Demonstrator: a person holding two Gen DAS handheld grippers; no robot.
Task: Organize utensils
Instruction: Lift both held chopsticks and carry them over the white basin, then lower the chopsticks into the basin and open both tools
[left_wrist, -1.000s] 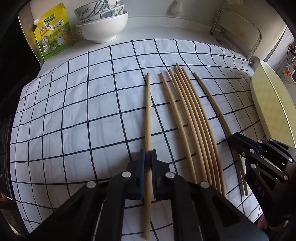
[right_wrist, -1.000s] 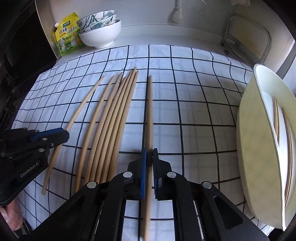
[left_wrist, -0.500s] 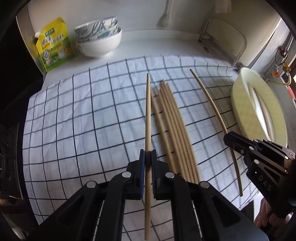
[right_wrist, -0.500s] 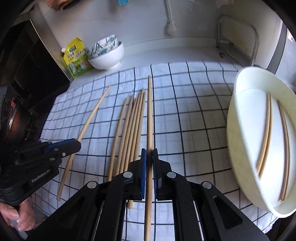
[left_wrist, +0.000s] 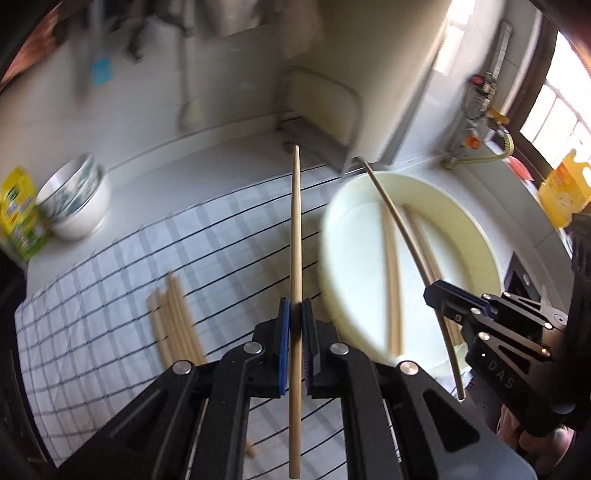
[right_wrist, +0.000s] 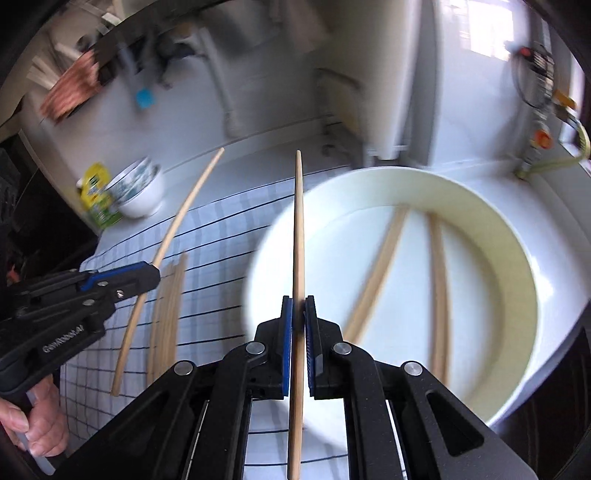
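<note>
Your left gripper (left_wrist: 295, 314) is pinching one chopstick (left_wrist: 295, 236) tight between its blue pads. That stick is lifted off the checkered cloth (left_wrist: 110, 295) and its far tip points toward the back wall. It hangs just beside the white basin (left_wrist: 476, 236), on the side nearer the cloth.

Your right gripper (right_wrist: 298, 314) is also pressed shut on a chopstick of its own (right_wrist: 298, 229). This second stick is up in the air too, right over the near edge of the white basin.

Inside the basin lie more chopsticks (right_wrist: 437, 295). You can see at least three of them resting on the bottom, though they look blurry.

A small bunch of chopsticks (left_wrist: 173, 317) is on the cloth, well apart from the basin, on the far side of your left gripper.

Far from the basin, past the cloth, stands a stack of bowls (left_wrist: 75, 206). A yellow and green bag (left_wrist: 20, 218) sits right next to the bowls.

In the right wrist view, your hand (right_wrist: 37, 417) wraps the handle of the left gripper.
</note>
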